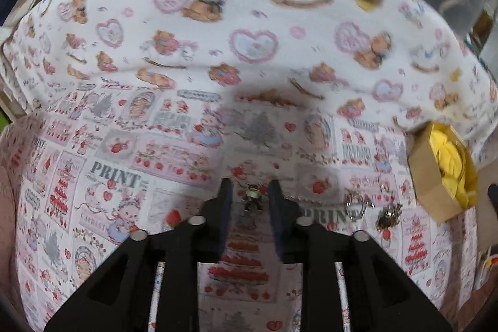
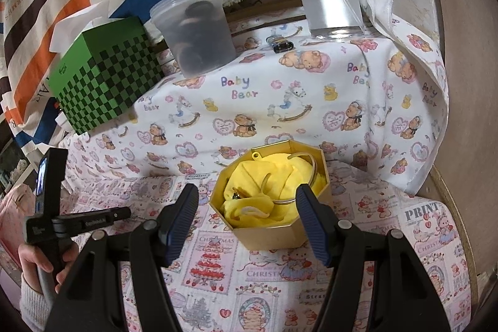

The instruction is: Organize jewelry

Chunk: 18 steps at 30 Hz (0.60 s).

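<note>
Left wrist view: left gripper (image 1: 250,192) jaws narrowly parted, small brooch (image 1: 253,197) between, grip uncertain. Ring (image 1: 355,205) and dark trinket (image 1: 387,217) on cloth (image 1: 124,145) nearby. Right gripper (image 2: 247,201) jaws wide, empty, before octagonal box (image 2: 274,234) holding yellow fabric (image 2: 274,176) and bangle (image 2: 306,173).

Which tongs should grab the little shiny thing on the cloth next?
Probably left. The left tongs already have the small jewelry piece between their fingers, pads seemingly not pressing it. The right tongs hang open by the gold octagonal box, away from it.
</note>
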Each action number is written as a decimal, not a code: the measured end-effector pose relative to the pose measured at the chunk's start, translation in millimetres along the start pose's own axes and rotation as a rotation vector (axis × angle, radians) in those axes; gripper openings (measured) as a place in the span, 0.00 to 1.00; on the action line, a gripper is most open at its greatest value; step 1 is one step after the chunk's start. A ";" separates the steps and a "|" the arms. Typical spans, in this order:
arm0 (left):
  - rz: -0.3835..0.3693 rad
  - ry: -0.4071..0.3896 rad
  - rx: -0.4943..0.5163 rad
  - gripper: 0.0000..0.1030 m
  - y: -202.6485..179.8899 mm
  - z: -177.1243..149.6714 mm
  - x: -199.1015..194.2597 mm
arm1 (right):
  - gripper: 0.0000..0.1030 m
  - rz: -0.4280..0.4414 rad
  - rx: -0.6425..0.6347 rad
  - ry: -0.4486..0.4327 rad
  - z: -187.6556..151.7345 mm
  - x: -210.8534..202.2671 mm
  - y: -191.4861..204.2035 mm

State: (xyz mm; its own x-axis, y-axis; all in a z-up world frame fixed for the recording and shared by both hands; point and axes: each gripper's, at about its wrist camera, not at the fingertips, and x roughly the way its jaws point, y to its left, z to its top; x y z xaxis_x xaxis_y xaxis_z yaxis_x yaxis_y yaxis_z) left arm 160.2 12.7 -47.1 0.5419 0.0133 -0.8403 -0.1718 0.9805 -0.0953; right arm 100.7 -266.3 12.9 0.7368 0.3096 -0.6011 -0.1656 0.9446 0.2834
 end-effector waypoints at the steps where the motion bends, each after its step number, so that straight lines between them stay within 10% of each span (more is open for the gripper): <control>1: 0.002 -0.005 -0.004 0.27 2.5 0.8 -1.7 | 0.61 0.002 0.001 0.001 0.1 -0.2 -0.1; 10: -0.010 0.014 -0.003 0.28 12.0 1.0 -2.0 | 0.61 -0.005 -0.005 0.003 -0.5 0.7 1.0; 18: 0.021 -0.019 -0.029 0.05 14.1 4.4 -5.5 | 0.61 -0.007 -0.008 0.003 -0.6 0.6 0.7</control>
State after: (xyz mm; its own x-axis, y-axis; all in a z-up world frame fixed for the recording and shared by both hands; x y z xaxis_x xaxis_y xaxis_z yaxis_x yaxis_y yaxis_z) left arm 158.5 27.3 -41.5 0.5530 0.0382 -0.8323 -0.2073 0.9739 -0.0930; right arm 100.6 -265.5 12.3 0.7362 0.3031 -0.6051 -0.1657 0.9476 0.2730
